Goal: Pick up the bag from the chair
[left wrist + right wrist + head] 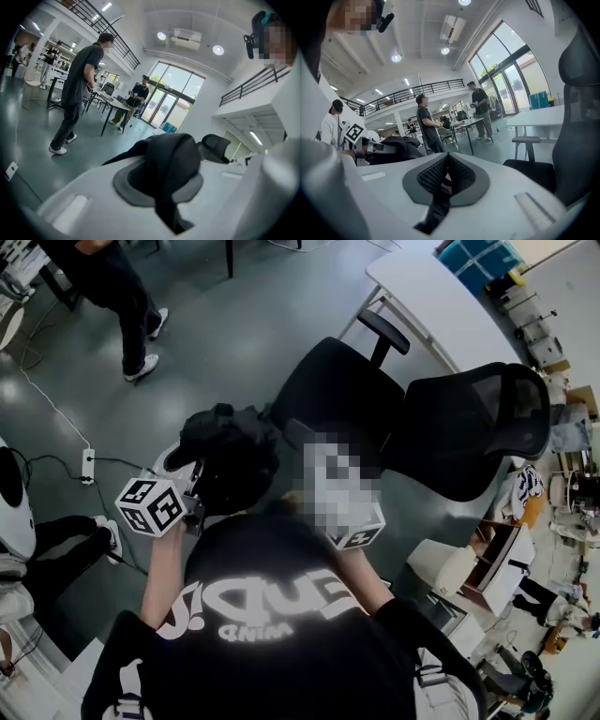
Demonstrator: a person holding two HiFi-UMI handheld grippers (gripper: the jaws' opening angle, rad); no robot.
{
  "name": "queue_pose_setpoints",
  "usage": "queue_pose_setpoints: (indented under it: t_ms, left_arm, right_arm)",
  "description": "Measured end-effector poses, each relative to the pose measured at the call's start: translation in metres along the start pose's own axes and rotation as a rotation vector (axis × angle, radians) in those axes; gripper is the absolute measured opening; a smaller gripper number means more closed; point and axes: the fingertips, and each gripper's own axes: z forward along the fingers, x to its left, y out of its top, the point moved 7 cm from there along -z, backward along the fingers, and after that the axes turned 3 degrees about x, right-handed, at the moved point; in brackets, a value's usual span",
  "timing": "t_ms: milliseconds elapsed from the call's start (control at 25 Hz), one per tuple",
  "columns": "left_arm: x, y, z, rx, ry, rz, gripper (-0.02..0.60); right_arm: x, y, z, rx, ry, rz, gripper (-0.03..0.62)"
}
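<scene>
Black soft cloth bag (pixel 230 460) sits left of the middle in your head view. Your left gripper (pixel 197 482) has it pinched tight. The bag bulges up and right from those jaws, just beside the black mesh office chair (pixel 342 390). Your right gripper (pixel 447 161) is farther right, squeezed together on nothing.

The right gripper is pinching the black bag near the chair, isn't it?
Not quite: it is the left gripper that pinches the black bag near the chair. The left gripper view shows dark fabric clamped between its jaws. The right gripper has its jaws together on nothing.
</scene>
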Motion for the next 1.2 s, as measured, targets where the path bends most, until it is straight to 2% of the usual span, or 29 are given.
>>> queue_pose_setpoints:
  t_ms: [400, 920, 1200]
  left_arm:
    - [-0.005, -0.005, -0.003, -0.026, 0.041, -0.001, 0.032]
    - [0.006, -0.002, -0.033, -0.073, 0.105, -0.038, 0.032]
    - [0.011, -0.001, -0.04, -0.08, 0.132, -0.045, 0.032]
  right_arm:
    - [-0.004, 0.0, 0.007, 0.043, -0.002, -0.028, 0.0]
    - [0.028, 0.003, 0.04, 0.083, 0.137, -0.058, 0.0]
    - [0.032, 0.004, 0.049, 0.099, 0.166, -0.071, 0.0]
